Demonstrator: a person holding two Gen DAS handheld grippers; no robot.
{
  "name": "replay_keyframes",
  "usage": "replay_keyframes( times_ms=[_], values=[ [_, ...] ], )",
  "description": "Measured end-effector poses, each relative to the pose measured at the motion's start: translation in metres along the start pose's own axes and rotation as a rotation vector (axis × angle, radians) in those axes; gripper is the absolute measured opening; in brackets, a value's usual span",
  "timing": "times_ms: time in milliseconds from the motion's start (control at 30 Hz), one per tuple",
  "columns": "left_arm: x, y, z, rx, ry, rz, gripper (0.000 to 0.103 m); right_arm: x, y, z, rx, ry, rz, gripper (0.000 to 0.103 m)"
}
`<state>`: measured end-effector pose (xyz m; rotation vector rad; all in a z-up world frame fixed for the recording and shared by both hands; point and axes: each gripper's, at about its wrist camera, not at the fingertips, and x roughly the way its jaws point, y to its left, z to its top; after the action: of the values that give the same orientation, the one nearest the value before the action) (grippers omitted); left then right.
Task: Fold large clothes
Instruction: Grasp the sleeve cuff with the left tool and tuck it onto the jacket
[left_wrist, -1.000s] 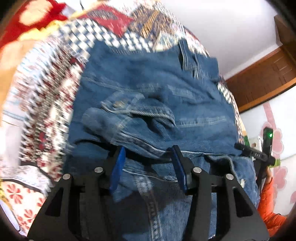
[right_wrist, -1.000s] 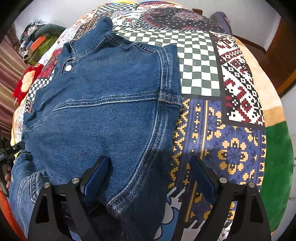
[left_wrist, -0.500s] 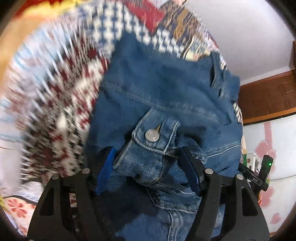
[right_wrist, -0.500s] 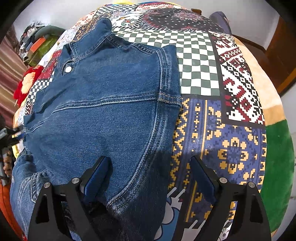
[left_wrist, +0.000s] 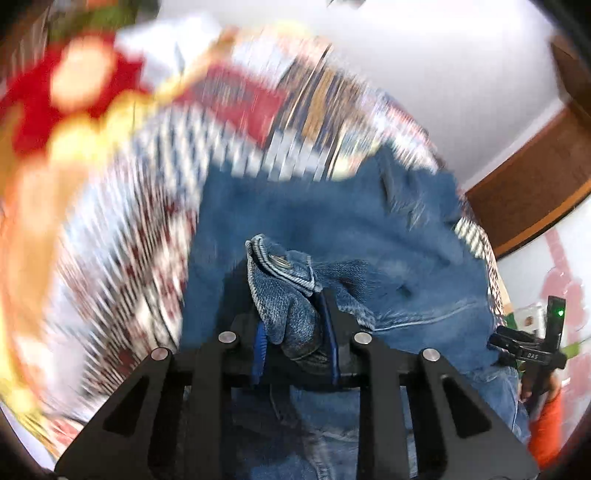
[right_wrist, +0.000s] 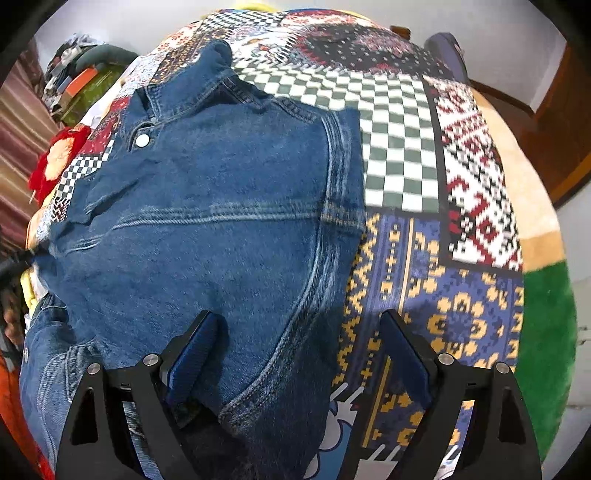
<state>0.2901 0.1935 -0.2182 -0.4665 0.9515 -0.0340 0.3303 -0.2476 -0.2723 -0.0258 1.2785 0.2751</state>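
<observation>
A blue denim jacket (right_wrist: 221, 229) lies back-up on a patchwork blanket (right_wrist: 424, 229), collar (right_wrist: 207, 70) at the far end. My left gripper (left_wrist: 295, 321) is shut on a buttoned cuff (left_wrist: 284, 291) of the jacket and holds it lifted above the rest of the denim (left_wrist: 314, 218). My right gripper (right_wrist: 299, 332) is open and low over the jacket's right side seam; one finger is over the denim, the other over the blanket. The right gripper also shows at the right edge of the left wrist view (left_wrist: 535, 350).
The blanket covers a bed with a tan and green edge (right_wrist: 546, 302) on the right. A pile of clothes (right_wrist: 85, 77) sits at the far left. A red patch (right_wrist: 55, 162) lies left of the collar. Wooden furniture (left_wrist: 524, 206) stands beyond the bed.
My left gripper closed on the buttoned cuff and is lifting it fast; its view is blurred by the motion. My right gripper has stayed open in place.
</observation>
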Motion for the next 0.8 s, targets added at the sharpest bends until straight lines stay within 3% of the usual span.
replay_keyframes(
  times_ms=[133, 267, 400, 467, 567, 700, 800],
  values=[
    [-0.040, -0.020, 0.008, 0.085, -0.159, 0.029, 0.026, -0.017, 0.003, 0.016, -0.023, -0.052, 0.013, 0.089],
    [-0.041, -0.022, 0.000, 0.140, -0.212, 0.112, 0.026, -0.024, 0.004, 0.032, -0.014, -0.084, 0.048, 0.089],
    [0.001, 0.001, -0.016, 0.124, -0.061, 0.184, 0.029, -0.003, 0.008, 0.038, -0.034, -0.040, 0.010, 0.089],
    [0.022, 0.019, -0.027, 0.089, 0.039, 0.190, 0.033, 0.016, 0.007, 0.037, -0.042, 0.015, -0.015, 0.089],
    [0.044, 0.041, -0.041, 0.032, 0.149, 0.173, 0.043, 0.024, 0.000, 0.035, -0.005, 0.025, 0.018, 0.089],
    [0.039, 0.047, -0.049, 0.039, 0.167, 0.182, 0.058, 0.021, -0.010, 0.035, 0.022, 0.026, 0.009, 0.089],
    [0.024, 0.047, -0.044, 0.049, 0.147, 0.158, 0.058, 0.013, -0.015, 0.034, 0.021, 0.015, -0.002, 0.089]
  ],
)
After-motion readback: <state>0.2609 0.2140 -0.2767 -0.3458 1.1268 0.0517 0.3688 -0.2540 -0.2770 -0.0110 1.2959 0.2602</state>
